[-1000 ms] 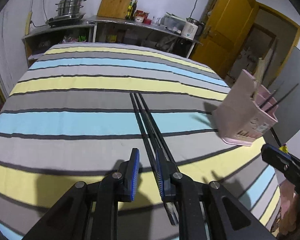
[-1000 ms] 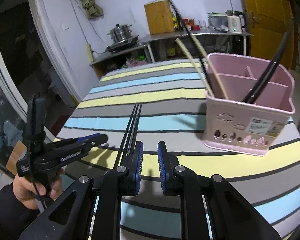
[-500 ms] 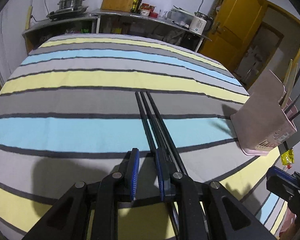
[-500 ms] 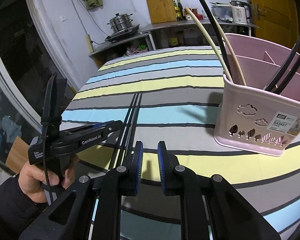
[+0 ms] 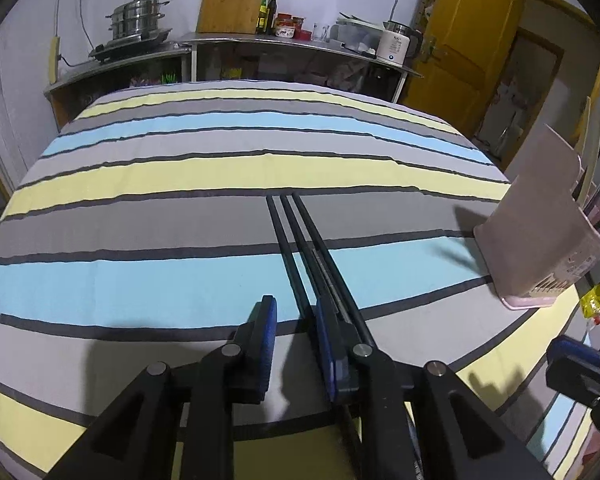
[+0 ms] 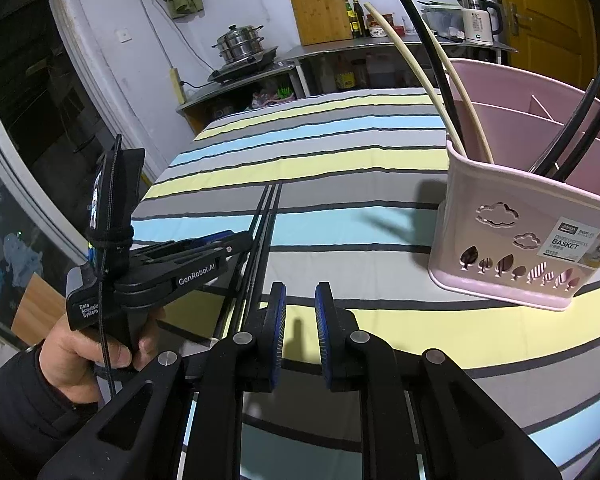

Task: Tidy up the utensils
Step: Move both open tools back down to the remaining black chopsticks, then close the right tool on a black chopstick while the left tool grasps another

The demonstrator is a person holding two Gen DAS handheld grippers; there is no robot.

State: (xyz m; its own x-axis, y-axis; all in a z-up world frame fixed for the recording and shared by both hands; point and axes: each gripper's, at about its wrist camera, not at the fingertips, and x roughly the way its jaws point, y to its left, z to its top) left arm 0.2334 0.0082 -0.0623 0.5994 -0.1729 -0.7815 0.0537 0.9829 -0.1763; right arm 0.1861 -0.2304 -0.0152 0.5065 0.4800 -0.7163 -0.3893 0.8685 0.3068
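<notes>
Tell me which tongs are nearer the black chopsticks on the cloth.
Left. The left tongs straddle the black chopsticks; the right tongs hang beside them, toward the pink basket.

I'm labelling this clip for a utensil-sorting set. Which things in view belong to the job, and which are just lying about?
Part of the job:
- black chopsticks on the striped cloth
- pink basket, already holding chopsticks
- left hand-held gripper, jaws just opening over the chopsticks
- right hand-held gripper

Just lying about:
- steamer pot
- cutting board
- kettle
- bottles
</notes>
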